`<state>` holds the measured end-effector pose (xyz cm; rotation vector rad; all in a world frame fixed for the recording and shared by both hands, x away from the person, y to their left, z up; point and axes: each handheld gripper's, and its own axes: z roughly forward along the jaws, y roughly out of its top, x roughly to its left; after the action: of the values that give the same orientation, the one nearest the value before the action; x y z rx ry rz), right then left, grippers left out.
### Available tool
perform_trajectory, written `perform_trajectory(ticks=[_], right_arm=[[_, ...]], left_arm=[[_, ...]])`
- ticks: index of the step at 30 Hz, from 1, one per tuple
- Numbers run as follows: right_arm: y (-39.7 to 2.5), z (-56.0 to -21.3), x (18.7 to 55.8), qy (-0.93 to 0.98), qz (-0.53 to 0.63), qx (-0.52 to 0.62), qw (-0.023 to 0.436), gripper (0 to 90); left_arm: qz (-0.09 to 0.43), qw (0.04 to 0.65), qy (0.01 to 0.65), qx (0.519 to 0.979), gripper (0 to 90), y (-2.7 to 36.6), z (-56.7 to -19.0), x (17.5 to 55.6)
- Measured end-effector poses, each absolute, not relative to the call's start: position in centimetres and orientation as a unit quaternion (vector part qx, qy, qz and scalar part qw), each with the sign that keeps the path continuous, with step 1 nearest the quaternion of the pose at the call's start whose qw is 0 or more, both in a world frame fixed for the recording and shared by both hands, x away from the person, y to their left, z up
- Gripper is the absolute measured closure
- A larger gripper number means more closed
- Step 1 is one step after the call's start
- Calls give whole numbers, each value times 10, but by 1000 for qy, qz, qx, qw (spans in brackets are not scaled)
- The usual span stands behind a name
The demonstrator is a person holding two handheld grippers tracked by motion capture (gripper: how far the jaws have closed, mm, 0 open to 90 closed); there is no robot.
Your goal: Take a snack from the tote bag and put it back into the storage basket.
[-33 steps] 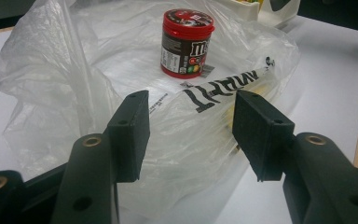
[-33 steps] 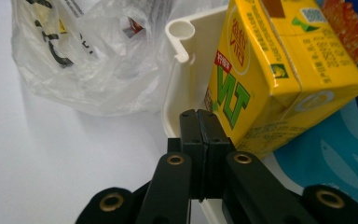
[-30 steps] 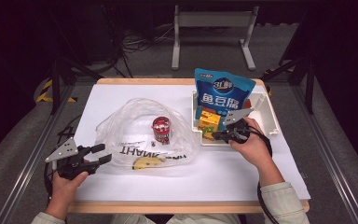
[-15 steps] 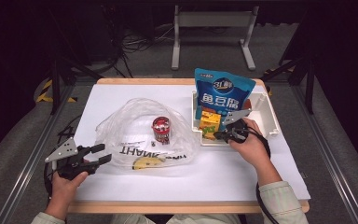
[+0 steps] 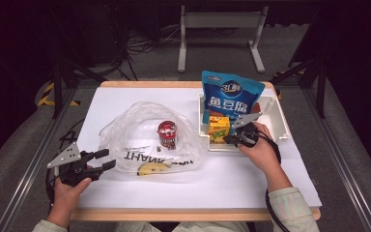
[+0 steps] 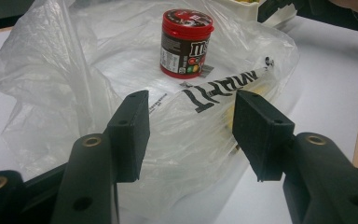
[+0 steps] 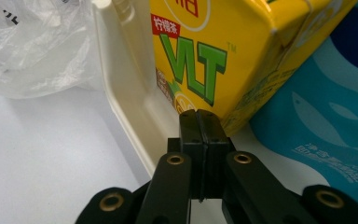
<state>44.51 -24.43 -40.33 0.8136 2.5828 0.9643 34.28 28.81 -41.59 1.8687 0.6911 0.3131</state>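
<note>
Right gripper view has the right claw (image 7: 200,154) pressed together, empty, at the yellow carton (image 7: 233,56) in the tray (image 7: 126,93) at 3 o'clock — packing barely begun, candy jar (image 6: 185,43) bagged — left claw (image 6: 191,135) apart at the bag (image 6: 51,93).

I see 1 blue pouch (image 5: 231,93) standing upright at the back of the white tray (image 5: 280,121). 1 red jar (image 5: 166,134) stands upright left of the tray, and 1 banana (image 5: 153,168) lies nearer the front edge of the table (image 5: 121,96). A metal stand (image 5: 221,29) sits on the floor beyond.
</note>
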Motion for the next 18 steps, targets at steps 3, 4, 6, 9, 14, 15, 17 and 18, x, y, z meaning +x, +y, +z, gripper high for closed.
perform_trajectory(ticks=[3, 4, 6, 9, 14, 15, 17, 18], right_arm=[[-245, -403, 445, 890, 333, 282, 132, 900], [-245, -404, 445, 890, 334, 282, 132, 900], [-245, -404, 446, 889, 334, 283, 132, 900], [-245, -404, 445, 889, 333, 286, 130, 900], [-245, -402, 444, 891, 331, 282, 127, 900], [-245, -401, 443, 892, 334, 278, 125, 898], [-244, -398, 441, 893, 335, 275, 123, 885], [-243, -395, 439, 893, 338, 272, 122, 875]], left_arm=[[133, 533, 288, 784, 467, 289, -416, 343], [133, 533, 288, 784, 467, 289, -416, 343], [133, 533, 288, 784, 467, 289, -416, 343], [132, 534, 288, 784, 467, 289, -416, 343], [130, 536, 288, 783, 467, 288, -416, 344], [131, 536, 286, 784, 467, 288, -416, 344], [129, 536, 288, 783, 467, 287, -416, 345], [129, 536, 288, 783, 467, 287, -416, 345]])
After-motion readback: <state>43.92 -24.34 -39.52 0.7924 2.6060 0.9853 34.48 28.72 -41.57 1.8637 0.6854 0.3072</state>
